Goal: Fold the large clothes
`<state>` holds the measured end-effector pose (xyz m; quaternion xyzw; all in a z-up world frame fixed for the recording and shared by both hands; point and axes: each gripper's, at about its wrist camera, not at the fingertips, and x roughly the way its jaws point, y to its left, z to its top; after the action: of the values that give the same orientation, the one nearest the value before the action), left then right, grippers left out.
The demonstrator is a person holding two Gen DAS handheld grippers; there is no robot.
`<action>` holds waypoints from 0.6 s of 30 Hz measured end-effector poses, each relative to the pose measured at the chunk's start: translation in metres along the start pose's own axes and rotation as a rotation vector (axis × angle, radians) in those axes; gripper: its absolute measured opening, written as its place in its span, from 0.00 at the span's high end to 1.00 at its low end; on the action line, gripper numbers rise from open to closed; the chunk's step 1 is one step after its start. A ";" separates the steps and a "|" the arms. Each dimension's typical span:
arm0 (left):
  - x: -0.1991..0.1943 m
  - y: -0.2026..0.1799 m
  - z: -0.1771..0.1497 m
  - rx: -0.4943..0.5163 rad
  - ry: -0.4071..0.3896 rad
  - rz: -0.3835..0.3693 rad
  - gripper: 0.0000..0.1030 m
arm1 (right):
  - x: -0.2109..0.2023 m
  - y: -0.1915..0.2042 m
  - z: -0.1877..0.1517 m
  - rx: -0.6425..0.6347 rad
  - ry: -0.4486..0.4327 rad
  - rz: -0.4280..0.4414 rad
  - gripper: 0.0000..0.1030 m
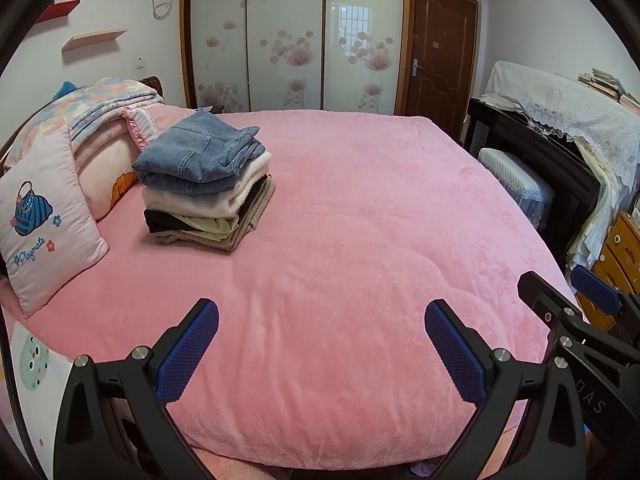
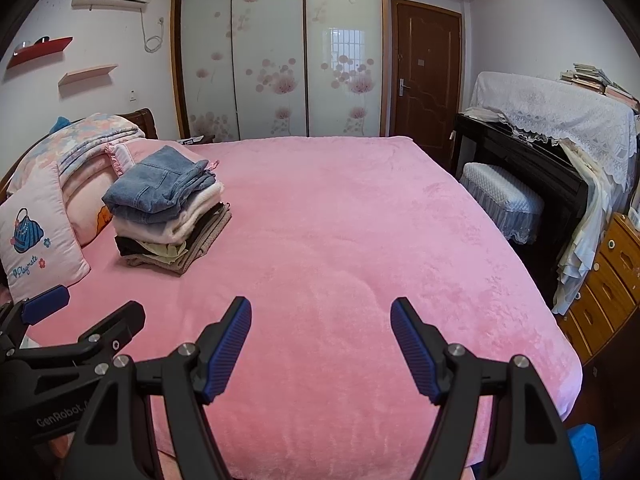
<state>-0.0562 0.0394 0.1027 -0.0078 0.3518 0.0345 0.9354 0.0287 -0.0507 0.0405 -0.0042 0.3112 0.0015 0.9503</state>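
A stack of folded clothes [image 1: 206, 184] sits on the pink bed [image 1: 360, 240] toward its left, with folded blue jeans [image 1: 196, 152] on top, a cream garment under them and dark, pale green and beige pieces below. The right wrist view shows the same stack [image 2: 170, 216] left of centre. My left gripper [image 1: 322, 312] hovers open over the near edge of the bed with nothing between its blue pads. My right gripper [image 2: 321, 312] is open too and holds nothing. Each gripper appears at the edge of the other's view, right gripper [image 1: 568, 300], left gripper [image 2: 92, 312].
Pillows [image 1: 44, 220] and a folded floral quilt [image 1: 104, 104] lie at the head of the bed on the left. Beside the bed on the right stand a covered stool [image 1: 516, 188], a dark piano under lace cloth [image 1: 560, 120] and a wooden drawer chest [image 2: 604, 284]. Wardrobe doors [image 1: 288, 36] lie beyond.
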 end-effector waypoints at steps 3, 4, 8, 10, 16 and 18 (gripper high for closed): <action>0.000 0.000 0.000 0.000 0.002 0.000 0.00 | 0.000 0.000 0.000 -0.002 0.000 -0.001 0.30; 0.000 0.000 0.000 0.000 0.000 0.000 0.00 | 0.000 -0.001 0.000 -0.001 0.001 0.000 0.30; 0.000 0.000 0.000 0.003 -0.002 0.000 0.00 | 0.000 -0.001 0.001 -0.002 0.000 0.000 0.30; 0.000 0.000 0.000 0.004 -0.002 0.002 0.00 | 0.000 -0.001 0.001 -0.004 -0.001 0.000 0.30; -0.001 0.000 -0.001 0.009 -0.003 0.004 0.00 | 0.001 -0.003 -0.002 -0.003 -0.002 -0.004 0.30; -0.001 0.000 -0.001 0.008 -0.002 0.004 0.01 | 0.001 -0.003 -0.002 -0.002 -0.001 -0.004 0.30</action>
<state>-0.0574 0.0393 0.1030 -0.0033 0.3510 0.0349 0.9357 0.0282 -0.0537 0.0384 -0.0059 0.3105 0.0002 0.9506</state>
